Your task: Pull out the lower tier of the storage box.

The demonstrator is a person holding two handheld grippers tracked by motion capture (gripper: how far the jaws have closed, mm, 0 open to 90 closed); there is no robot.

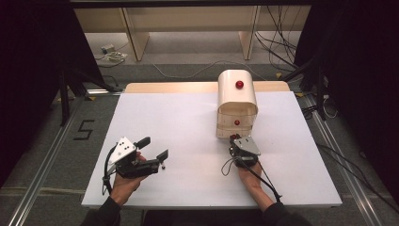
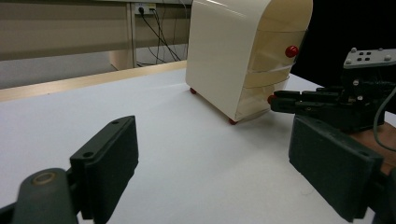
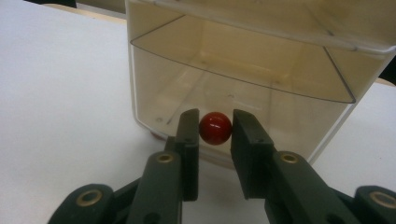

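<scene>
The white tabletop lies bare around my hands, with open room to the left and centre, and its near edge just behind my wrists. A cream drawer cabinet stands toward the far right part, its drawer fronts facing me and its tall axis upright. My left claw hovers near the front left, jaws spread wide, holding nothing, well apart from the cabinet. My right claw reaches up to the lowest clear drawer, jaws drawn narrow on either side of its red knob, touching or almost touching it. A second red knob sits on the cabinet's curved top front.
</scene>
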